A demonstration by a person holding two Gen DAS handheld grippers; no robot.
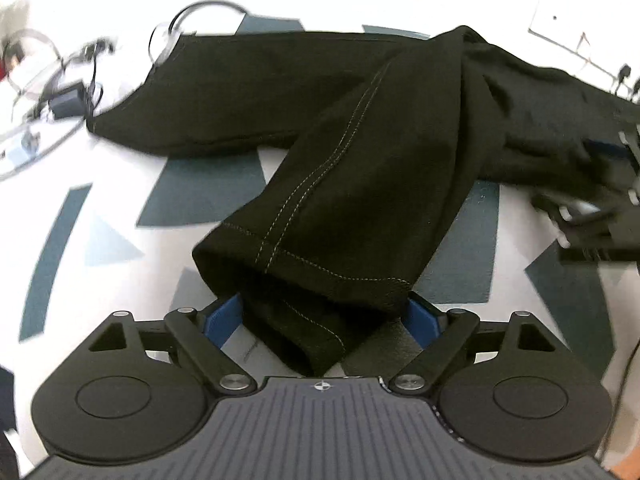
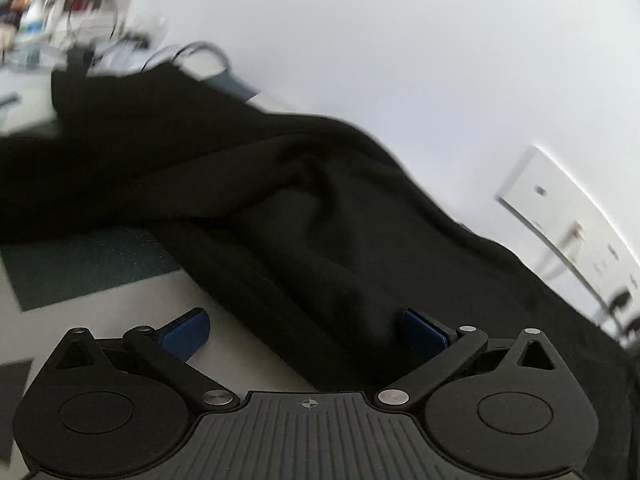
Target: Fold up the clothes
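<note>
Black trousers [image 1: 304,92] are seen spread on a white table cover with grey-blue shapes [image 1: 200,196]. One leg runs flat toward the upper left of the left wrist view. The other leg [image 1: 360,184] is folded forward over it, so its hem with pale stitching lies nearest the camera. The waist end trails off to the right.

Left gripper [image 1: 326,316]: jaws are spread wide, and the blue pads [image 1: 222,318] are seen on either side of the hem. The hem cloth lies between them and sags toward the gripper body. The cloth edges reach about to both pads; whether they press on it cannot be told. Nothing is seen to be pinched.

Right gripper [image 2: 306,332]: jaws are spread wide. The left-hand pad [image 2: 186,332] is over bare table cover, clear of the fabric. The right-hand pad is set against the black cloth. An edge of the trousers [image 2: 320,260] lies across the gap between them, loose and ungripped. The right wrist view is motion-blurred. In the left wrist view this gripper [image 1: 600,220] is seen at the right edge, blurred, beside the waist end.

Background: cables and a small dark box [image 1: 68,100] lie at the far left of the table. A white wall panel [image 2: 560,216] is seen behind.
</note>
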